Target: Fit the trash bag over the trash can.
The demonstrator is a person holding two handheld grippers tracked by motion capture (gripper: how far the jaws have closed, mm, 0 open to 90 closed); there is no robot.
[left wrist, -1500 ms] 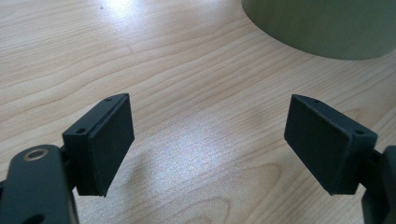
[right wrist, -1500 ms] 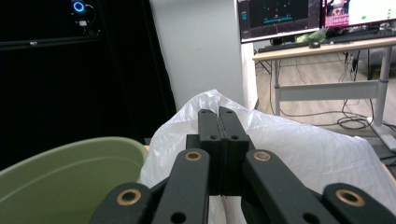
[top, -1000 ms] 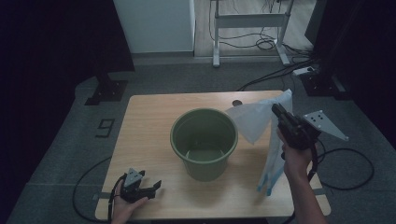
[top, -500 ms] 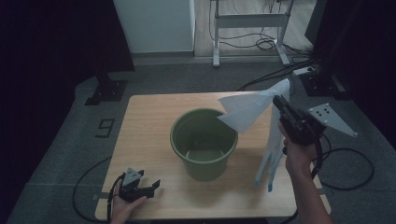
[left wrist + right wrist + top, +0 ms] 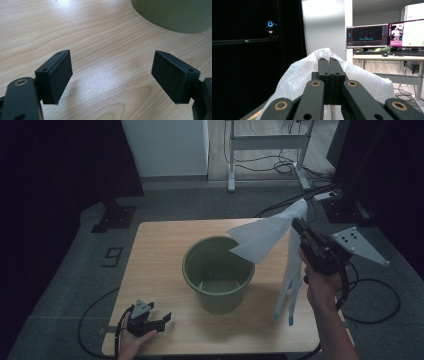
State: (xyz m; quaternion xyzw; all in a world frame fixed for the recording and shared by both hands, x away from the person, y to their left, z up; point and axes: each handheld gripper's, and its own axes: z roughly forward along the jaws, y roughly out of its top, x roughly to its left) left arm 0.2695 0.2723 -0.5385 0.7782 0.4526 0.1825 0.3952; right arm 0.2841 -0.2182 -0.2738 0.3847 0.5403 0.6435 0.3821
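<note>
Right hand-held gripper [image 5: 298,226]: my jaws are pressed together on a pinch of the white bag [image 5: 262,237], held up over the bench's right side; the right gripper view shows the film bunched around my closed jaws [image 5: 330,65].
Left hand-held gripper [image 5: 150,322]: jaws spread with nothing between them, resting low at the front-left corner of the bench [image 5: 160,250].
Bag: one part fans out from my grip over the right rim of the bucket [image 5: 218,272]; a long tail hangs down toward the bench's right edge.
Bucket: upright near the bench's middle, apparently empty.
Step in hand: I judge I am lifting the bag to line the bucket with it.
Next move: find and open the bag's mouth, which probably needs my left hand-held gripper to take a second edge.
Right arm pose: forearm comes in from the front-right corner, wrist cocked up, jaws pointing up and away.
Left arm pose: hand low at the front edge, jaws aimed at the bucket's base.
</note>
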